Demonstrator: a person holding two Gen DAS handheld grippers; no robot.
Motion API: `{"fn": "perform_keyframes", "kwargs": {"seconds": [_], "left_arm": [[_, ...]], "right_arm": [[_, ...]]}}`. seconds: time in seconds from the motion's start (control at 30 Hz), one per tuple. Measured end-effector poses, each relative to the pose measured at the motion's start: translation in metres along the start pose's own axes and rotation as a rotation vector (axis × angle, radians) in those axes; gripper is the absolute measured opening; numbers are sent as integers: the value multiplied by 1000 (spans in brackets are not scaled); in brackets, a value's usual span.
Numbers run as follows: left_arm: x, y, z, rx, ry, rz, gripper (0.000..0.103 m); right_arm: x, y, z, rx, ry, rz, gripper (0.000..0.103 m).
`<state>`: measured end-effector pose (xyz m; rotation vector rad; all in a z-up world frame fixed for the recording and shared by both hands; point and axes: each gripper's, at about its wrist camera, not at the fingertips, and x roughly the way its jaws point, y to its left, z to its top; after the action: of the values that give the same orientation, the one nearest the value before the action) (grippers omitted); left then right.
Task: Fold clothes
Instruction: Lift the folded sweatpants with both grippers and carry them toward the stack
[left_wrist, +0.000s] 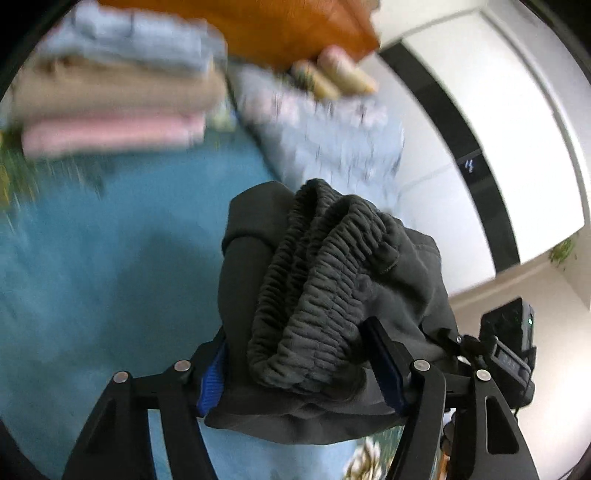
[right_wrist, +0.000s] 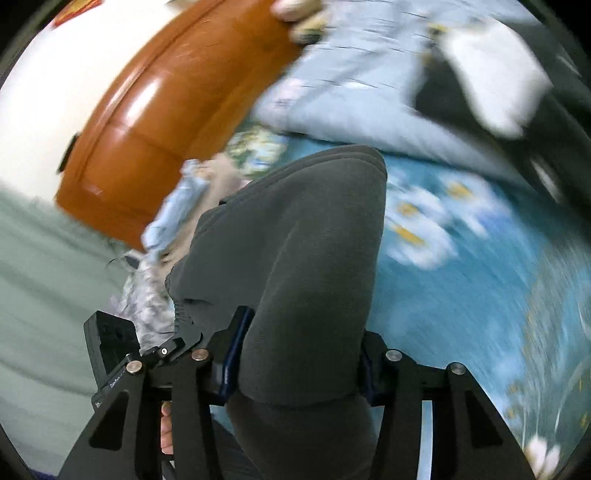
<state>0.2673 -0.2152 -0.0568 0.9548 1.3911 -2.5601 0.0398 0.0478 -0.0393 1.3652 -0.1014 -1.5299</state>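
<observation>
While both jaws pinch one dark garment (left_wrist: 332, 266); three folded clothes (left_wrist: 114, 92) stacked behind.

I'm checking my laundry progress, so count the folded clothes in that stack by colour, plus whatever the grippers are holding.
Light blue folded garment: 1
Tan folded garment: 1
Pink folded garment: 1
Dark grey garment held in the grippers: 1
Total: 4
</observation>
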Motion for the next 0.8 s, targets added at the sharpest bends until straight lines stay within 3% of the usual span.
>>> {"fn": "perform_keyframes", "kwargs": {"seconds": [0.23, 0.47, 0.67, 0.8], "left_arm": [[-90, 18, 126, 0, -249, 49, 71], [-141, 58, 223, -33, -377, 150, 71], [-114, 134, 235, -188, -385, 188, 71], [-81, 191, 226, -300, -329, 194, 72]], "right_arm": [[66, 138, 123, -262, 56, 205, 52], [181, 259, 229, -360, 212, 360, 52], [278, 283, 261, -361, 334, 389, 53], [350, 269, 255, -359, 430, 266, 53]]}}
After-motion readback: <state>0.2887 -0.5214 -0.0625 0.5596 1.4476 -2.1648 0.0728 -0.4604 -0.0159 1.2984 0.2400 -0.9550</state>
